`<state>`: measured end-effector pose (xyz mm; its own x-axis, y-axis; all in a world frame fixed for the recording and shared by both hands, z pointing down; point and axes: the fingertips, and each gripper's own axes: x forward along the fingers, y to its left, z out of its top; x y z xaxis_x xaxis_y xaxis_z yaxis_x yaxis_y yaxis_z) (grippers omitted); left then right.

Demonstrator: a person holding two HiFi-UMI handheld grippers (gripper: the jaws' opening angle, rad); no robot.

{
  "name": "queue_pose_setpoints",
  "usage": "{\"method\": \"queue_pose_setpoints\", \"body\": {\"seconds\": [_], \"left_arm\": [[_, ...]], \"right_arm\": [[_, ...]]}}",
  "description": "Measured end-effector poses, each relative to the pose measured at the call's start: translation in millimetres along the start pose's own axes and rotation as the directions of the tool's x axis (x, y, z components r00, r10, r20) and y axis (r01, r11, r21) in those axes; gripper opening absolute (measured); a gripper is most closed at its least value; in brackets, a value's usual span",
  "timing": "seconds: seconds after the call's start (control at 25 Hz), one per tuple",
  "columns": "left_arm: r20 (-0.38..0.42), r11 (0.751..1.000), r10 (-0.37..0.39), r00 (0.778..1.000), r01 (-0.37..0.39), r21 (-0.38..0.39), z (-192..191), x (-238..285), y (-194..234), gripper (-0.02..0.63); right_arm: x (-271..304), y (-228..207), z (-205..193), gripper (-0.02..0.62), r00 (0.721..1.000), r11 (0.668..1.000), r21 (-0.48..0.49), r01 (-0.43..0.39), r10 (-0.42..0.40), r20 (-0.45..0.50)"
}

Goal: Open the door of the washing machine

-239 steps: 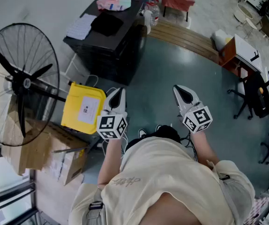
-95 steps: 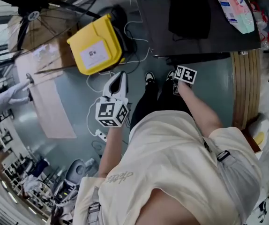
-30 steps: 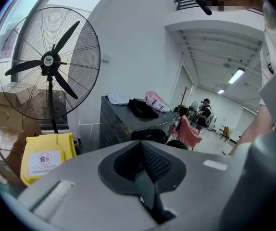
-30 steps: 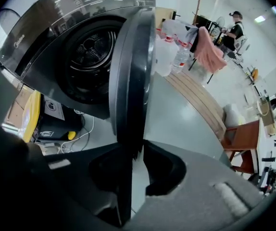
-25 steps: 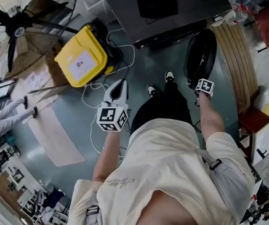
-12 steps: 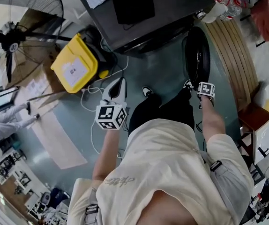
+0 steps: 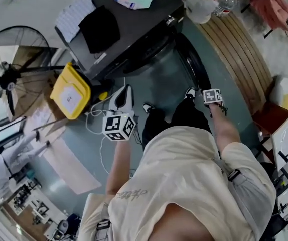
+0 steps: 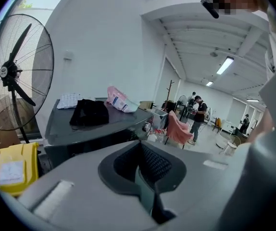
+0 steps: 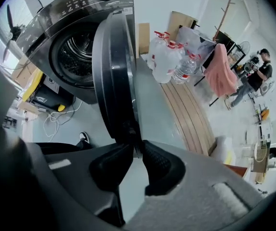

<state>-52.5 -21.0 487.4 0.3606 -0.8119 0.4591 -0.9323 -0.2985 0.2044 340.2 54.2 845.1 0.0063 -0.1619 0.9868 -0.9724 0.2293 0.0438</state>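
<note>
The dark washing machine (image 7: 134, 29) stands at the top of the head view with a black cloth (image 7: 100, 28) on its lid. Its round door (image 9: 113, 76) is swung wide open, and the drum (image 9: 78, 56) shows behind it. My right gripper (image 9: 135, 146) points down and is shut on the door's rim; in the head view only its marker cube (image 7: 213, 96) shows, beside the door (image 7: 193, 64). My left gripper (image 7: 126, 90) hovers over the floor in front of the machine, jaws shut with nothing between them, well apart from the door.
A yellow box (image 7: 69, 92) and loose cables (image 7: 91, 115) lie left of the machine, and a standing fan (image 7: 8, 77) is farther left. Water bottles (image 9: 169, 57) and a wooden platform (image 7: 239, 44) are on the right. The person's feet (image 7: 148, 108) stand near the door.
The door has swung further open with my right gripper on its rim. My left gripper has moved across the floor, and the whole view has turned round the machine.
</note>
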Motion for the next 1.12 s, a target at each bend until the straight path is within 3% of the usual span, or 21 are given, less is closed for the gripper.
{"method": "queue_pose_setpoints", "body": {"seconds": [0.44, 0.84, 1.12], "left_arm": [[-0.006, 0.999, -0.050, 0.999, 0.050, 0.019, 19, 71, -101, 0.017], [-0.053, 0.995, -0.085, 0.995, 0.087, 0.042, 26, 105, -102, 0.017], [-0.047, 0.987, -0.145, 0.988, 0.148, 0.061, 46, 135, -100, 0.017]], "right_arm": [[10, -62, 12, 0.066, 0.999, 0.991, -0.132, -0.038, 0.041, 0.018], [14, -91, 30, 0.069, 0.999, 0.984, -0.176, 0.000, 0.007, 0.038], [17, -102, 24, 0.066, 0.998, 0.978, -0.205, 0.031, -0.040, -0.039]]}}
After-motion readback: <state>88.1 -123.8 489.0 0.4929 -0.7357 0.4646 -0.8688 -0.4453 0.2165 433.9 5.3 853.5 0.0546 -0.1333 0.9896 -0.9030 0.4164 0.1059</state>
